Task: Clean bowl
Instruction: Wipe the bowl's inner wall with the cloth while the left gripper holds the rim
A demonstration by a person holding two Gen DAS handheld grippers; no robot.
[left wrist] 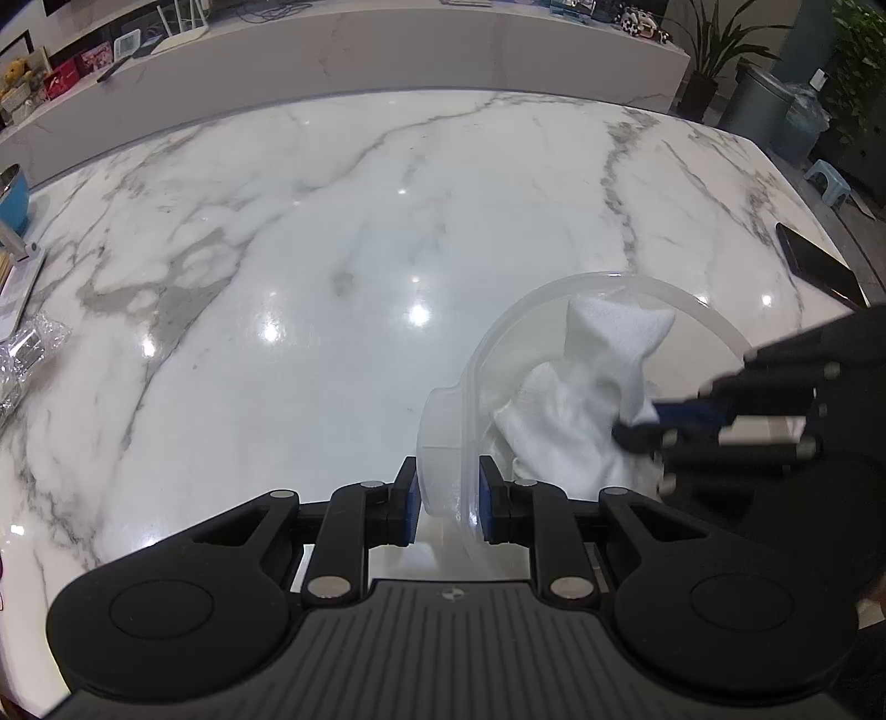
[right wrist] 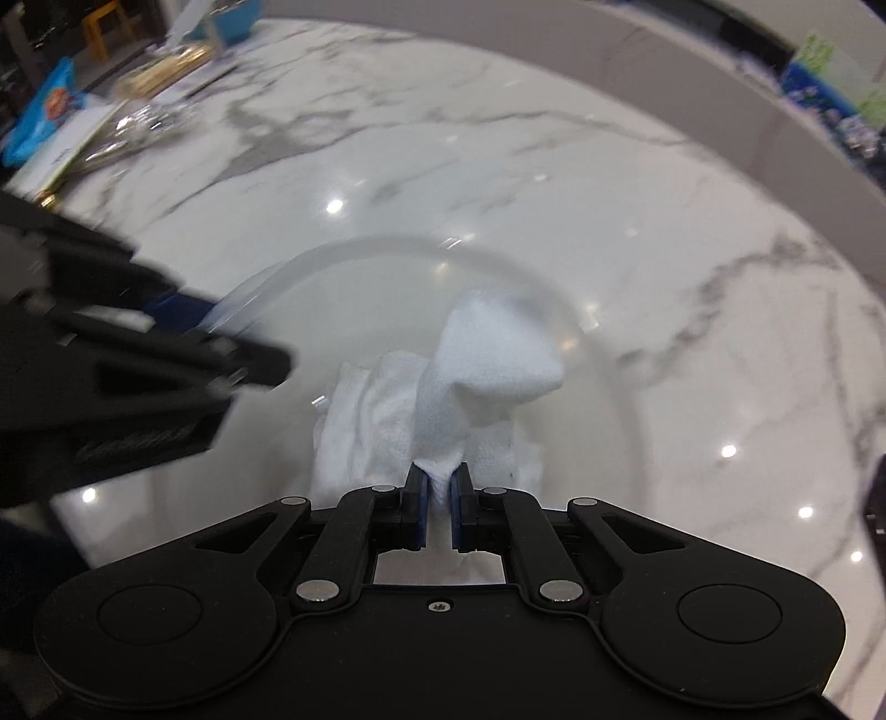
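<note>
A clear plastic bowl (left wrist: 609, 293) rests on the white marble table (left wrist: 332, 249). My left gripper (left wrist: 447, 498) is shut on the bowl's near rim and handle tab, one blue pad on each side of the wall. A crumpled white cloth (left wrist: 576, 399) lies inside the bowl. From the right, my right gripper (left wrist: 637, 423) reaches into the bowl, shut on the cloth. In the right wrist view the right gripper (right wrist: 439, 487) pinches a fold of the cloth (right wrist: 470, 376) between its blue pads, inside the bowl (right wrist: 387, 246). The left gripper (right wrist: 183, 321) shows blurred at the left, on the rim.
A black phone (left wrist: 819, 266) lies near the table's right edge. At the left edge sit a blue bowl (left wrist: 11, 199), white papers and crinkled foil wrap (left wrist: 27, 354). A raised counter ledge (left wrist: 387, 50) runs behind the table. Blue packets and clutter (right wrist: 50, 111) lie far left.
</note>
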